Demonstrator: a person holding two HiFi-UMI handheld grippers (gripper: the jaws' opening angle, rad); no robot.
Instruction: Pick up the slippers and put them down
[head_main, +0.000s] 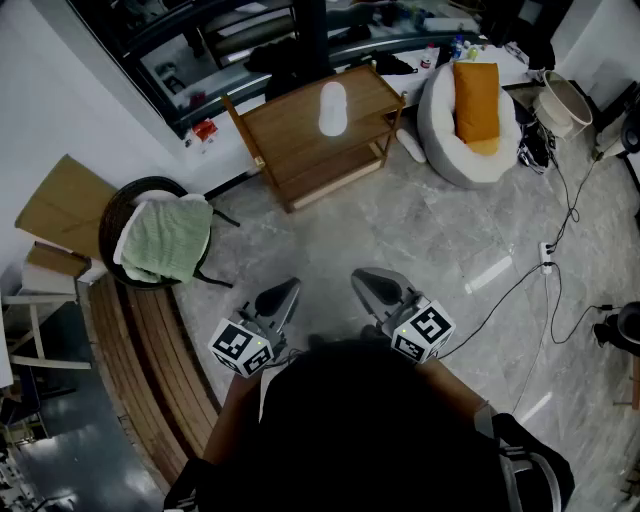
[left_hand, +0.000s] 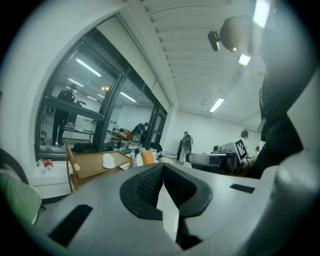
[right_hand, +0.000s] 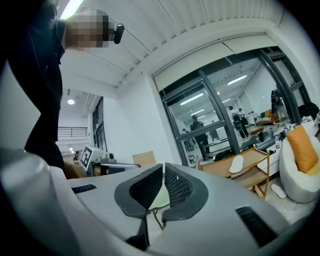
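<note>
One white slipper (head_main: 332, 108) lies on the top board of a low wooden rack (head_main: 300, 150) across the floor; it also shows in the left gripper view (left_hand: 108, 160) and the right gripper view (right_hand: 236, 163). A second white slipper (head_main: 410, 146) lies on the floor between the rack and a round seat, and appears in the right gripper view (right_hand: 278, 190). My left gripper (head_main: 290, 288) (left_hand: 162, 168) and right gripper (head_main: 362, 279) (right_hand: 164, 170) are held side by side close to my body, roughly level, well short of the rack. Both are shut with nothing between the pads.
A round white seat (head_main: 440, 130) with an orange cushion (head_main: 476, 100) stands right of the rack. A chair with a green towel (head_main: 165, 238) and flat cardboard (head_main: 60, 205) are at the left, with a wooden bench (head_main: 150, 350) beside me. Cables and a power strip (head_main: 547, 252) cross the floor at right.
</note>
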